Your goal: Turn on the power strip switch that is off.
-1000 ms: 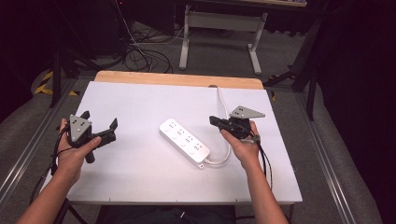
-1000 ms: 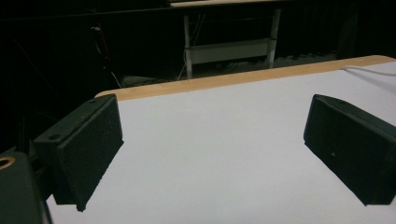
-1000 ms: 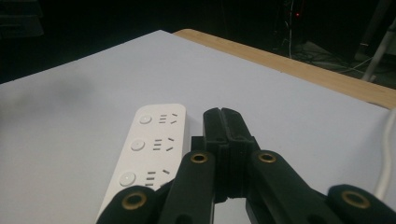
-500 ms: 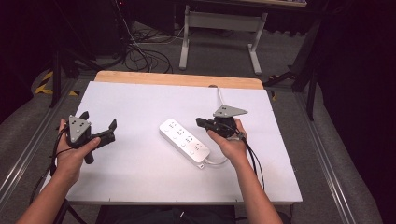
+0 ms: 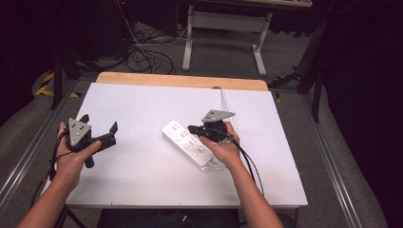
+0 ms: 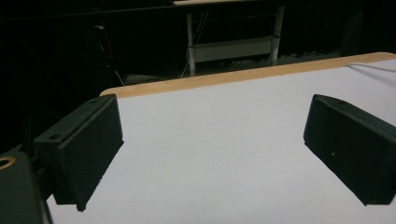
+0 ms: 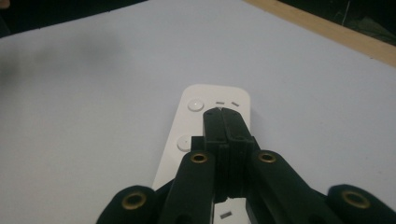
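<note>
Change: right gripper (image 5: 192,128) is seen shifted leftwards across the bench since a second ago, from beside the strip's near end to above its top face; the left gripper (image 5: 100,132) is held where it was.
Meaning: closed tips brought over a row of buttons suggest that a press on a switch is being prepared, not a grasp; this is judged, not seen.
Task's thing: white oblong plastic power strip (image 5: 183,142) with round buttons and socket slots is laid flat and diagonally near the middle of the white-topped bench (image 5: 142,99) with a wooden far edge; its white cable (image 5: 225,99) is run off toward that far edge.
Right fingers: pressed together, nothing pinched between them; in the right gripper view the joined fingers (image 7: 225,126) are pointed along the power strip (image 7: 205,122), their tips placed over its far end, just beside the two round white buttons (image 7: 195,104).
Contact: whether the tips are touching the strip's surface or are hung just above it cannot be told.
Left fingers: spread wide and empty; in the left gripper view both black pads (image 6: 88,144) are seen with only bare bench (image 6: 219,140) between them.
Left gripper's place: held at the bench's left side, well apart from the strip.
Next move: a short downward push onto one button is judged likely to be called for.
</note>
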The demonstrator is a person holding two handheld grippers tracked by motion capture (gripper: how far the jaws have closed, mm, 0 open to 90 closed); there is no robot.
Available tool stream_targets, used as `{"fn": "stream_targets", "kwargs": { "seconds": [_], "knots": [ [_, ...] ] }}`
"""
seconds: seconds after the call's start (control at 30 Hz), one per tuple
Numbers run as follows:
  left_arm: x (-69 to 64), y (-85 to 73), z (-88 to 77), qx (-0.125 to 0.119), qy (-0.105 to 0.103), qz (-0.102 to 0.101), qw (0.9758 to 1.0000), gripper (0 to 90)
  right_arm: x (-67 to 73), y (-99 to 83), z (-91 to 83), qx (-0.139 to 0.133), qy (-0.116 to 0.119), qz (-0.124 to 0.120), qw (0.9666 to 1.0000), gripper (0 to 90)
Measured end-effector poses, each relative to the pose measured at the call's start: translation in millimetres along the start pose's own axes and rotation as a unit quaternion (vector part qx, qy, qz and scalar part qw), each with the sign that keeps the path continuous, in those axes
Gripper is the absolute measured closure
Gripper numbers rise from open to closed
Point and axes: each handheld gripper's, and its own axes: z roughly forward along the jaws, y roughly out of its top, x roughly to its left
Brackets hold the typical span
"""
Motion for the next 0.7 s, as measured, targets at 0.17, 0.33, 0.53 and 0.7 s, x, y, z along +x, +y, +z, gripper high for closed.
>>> {"fn": "stream_targets", "kwargs": {
  "seconds": [0.17, 0.33, 0.53, 0.7],
  "knots": [
    [0.4, -0.2, -1.5, 0.001, -0.001, 0.000, 1.0000, 5.3, 7.3, 0.1, 14.1, 0.015, 0.011, -0.008, 0.9998, 90.0],
    [0.9, -0.8, -2.4, 0.001, 0.000, 0.002, 1.0000, 5.3, 11.2, 0.6, 19.8, 0.021, 0.019, -0.008, 0.9996, 90.0],
    [2.1, -1.7, -5.0, 0.000, 0.004, 0.001, 1.0000, 5.4, 14.9, -0.2, 31.6, 0.034, 0.027, -0.008, 0.9990, 90.0],
    [4.2, -2.7, -7.8, 0.001, 0.009, -0.001, 1.0000, 5.4, 18.5, 0.9, 41.8, 0.054, 0.026, -0.016, 0.9981, 90.0]
  ]
}}
